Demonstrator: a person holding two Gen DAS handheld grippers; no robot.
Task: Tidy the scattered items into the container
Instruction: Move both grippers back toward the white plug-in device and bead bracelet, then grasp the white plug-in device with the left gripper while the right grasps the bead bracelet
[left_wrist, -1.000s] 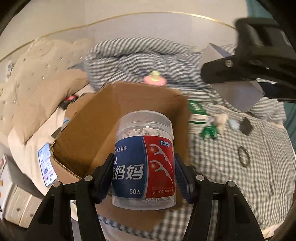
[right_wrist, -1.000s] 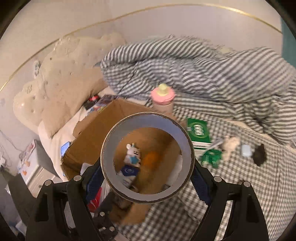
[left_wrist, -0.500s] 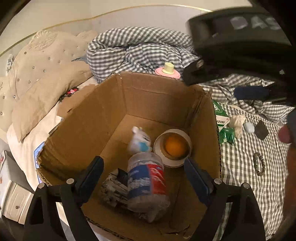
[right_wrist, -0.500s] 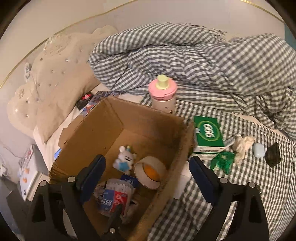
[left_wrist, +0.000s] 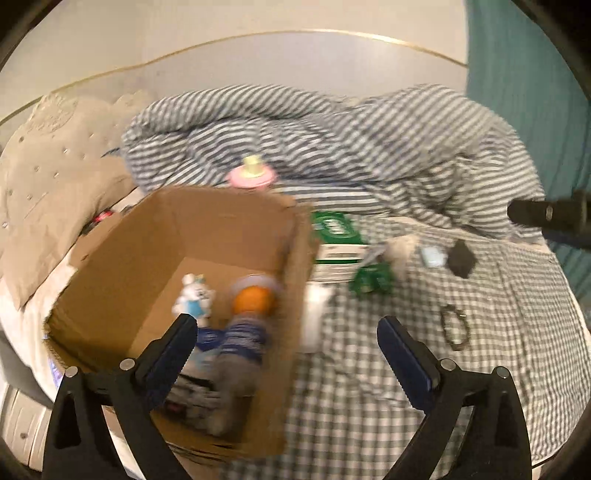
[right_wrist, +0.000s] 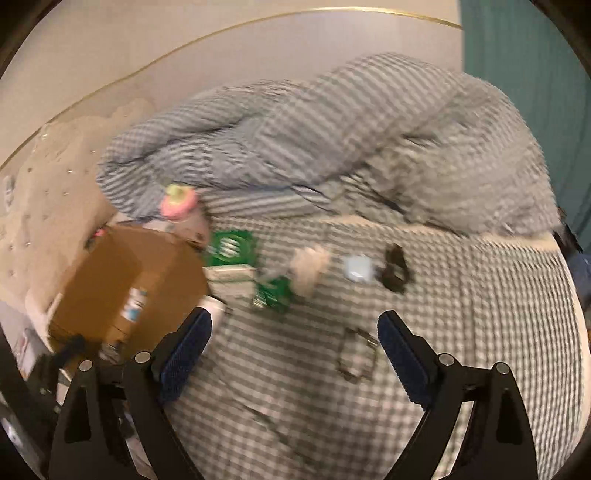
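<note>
Both views motion-blurred. Left gripper (left_wrist: 286, 343) empty, jaws opening wide, nothing between them; it hangs over the right wall of the cardboard box (left_wrist: 110, 295). Right gripper (right_wrist: 295, 343) also empty, jaws spread, aimed at the checked bedsheet (right_wrist: 480, 332). In the box, left view: white toy figure (left_wrist: 195, 293) at 10 o'clock from the gripper's midpoint, tape roll (left_wrist: 256, 295) with an orange thing in its core, floss-pick jar (left_wrist: 240, 354) lying at 7 o'clock. On the sheet, not yet boxed: green carton (right_wrist: 231, 245) touching the box wall, green packet (right_wrist: 275, 291), pale crumpled wad (right_wrist: 308, 266), light-blue case (right_wrist: 356, 267), black object (right_wrist: 395, 267), and a bracelet (right_wrist: 356, 356) just beside the right gripper's right finger, at 2 o'clock from centre. A pink-capped bottle (left_wrist: 251, 175) stands behind the box at 12 o'clock. Risks, judged: the bracelet lies flat and thin, so the pads may close over it and pinch sheet instead; the soft bed gives under pressure, which could tilt small items away; blur suggests speed, and overshoot could knock the case or black object toward the bed's edge.
</note>
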